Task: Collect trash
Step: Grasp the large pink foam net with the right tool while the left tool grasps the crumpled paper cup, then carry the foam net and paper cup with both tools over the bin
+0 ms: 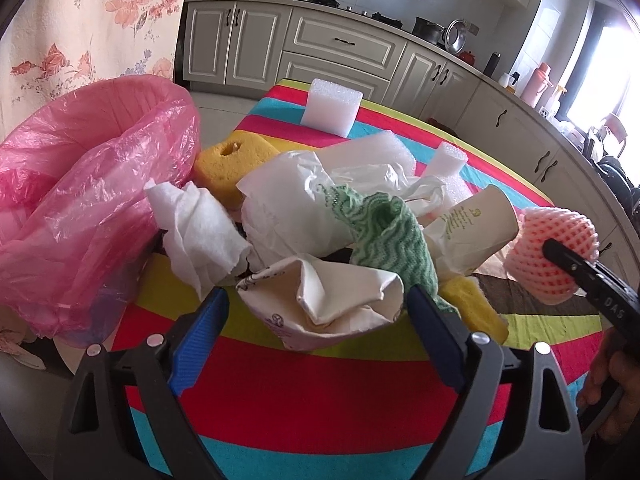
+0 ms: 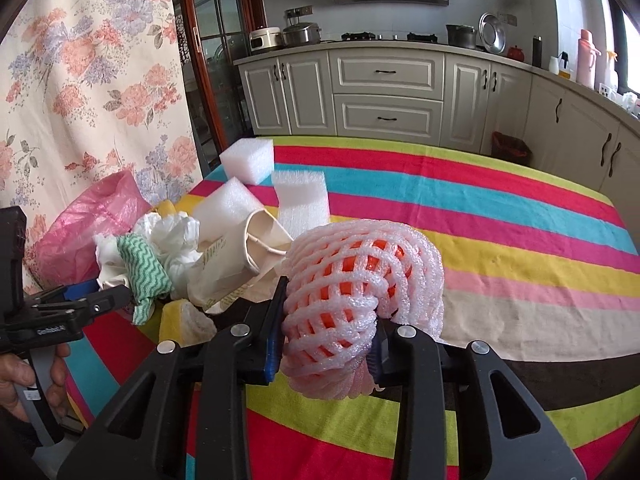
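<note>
the pink bag hides its bin, and trash covers the yellow sponge.

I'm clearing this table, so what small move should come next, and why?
Probably carry the pink foam fruit net, already clamped in the right gripper, left toward the pink trash bag. The left gripper is open around a crumpled paper cup, not gripping yet.
</note>
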Demonstrator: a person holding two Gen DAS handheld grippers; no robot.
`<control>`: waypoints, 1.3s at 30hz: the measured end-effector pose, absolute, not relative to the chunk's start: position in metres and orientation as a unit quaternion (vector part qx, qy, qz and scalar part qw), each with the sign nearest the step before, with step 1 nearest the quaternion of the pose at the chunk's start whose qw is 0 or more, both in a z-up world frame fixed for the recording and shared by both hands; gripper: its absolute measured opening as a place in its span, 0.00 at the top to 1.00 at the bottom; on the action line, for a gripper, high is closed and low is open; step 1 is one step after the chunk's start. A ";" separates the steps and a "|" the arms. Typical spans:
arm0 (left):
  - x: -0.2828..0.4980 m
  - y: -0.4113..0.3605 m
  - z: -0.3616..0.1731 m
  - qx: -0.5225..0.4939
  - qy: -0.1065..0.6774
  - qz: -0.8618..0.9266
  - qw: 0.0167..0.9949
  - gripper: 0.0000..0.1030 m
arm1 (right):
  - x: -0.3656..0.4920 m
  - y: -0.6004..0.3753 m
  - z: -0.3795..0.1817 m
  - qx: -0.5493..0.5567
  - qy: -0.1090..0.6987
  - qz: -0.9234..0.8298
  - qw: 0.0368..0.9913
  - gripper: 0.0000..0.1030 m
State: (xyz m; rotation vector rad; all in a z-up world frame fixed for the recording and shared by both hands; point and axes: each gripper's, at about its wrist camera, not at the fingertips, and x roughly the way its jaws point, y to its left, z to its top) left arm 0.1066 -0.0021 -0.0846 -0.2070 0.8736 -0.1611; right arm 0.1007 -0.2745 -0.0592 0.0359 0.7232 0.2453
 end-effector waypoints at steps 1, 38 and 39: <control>0.107 -0.002 -0.085 -0.100 0.422 -0.080 0.897 0.24 | 0.100 -0.275 -0.057 0.017 0.351 0.120 0.928 0.68; 0.067 0.035 -0.004 -0.116 0.319 -0.093 0.936 0.26 | 0.077 -0.255 -0.007 0.001 0.305 0.134 0.943 0.68; 0.065 0.040 0.001 -0.116 0.314 -0.090 0.938 0.26 | 0.077 -0.253 -0.004 0.000 0.303 0.136 0.943 0.68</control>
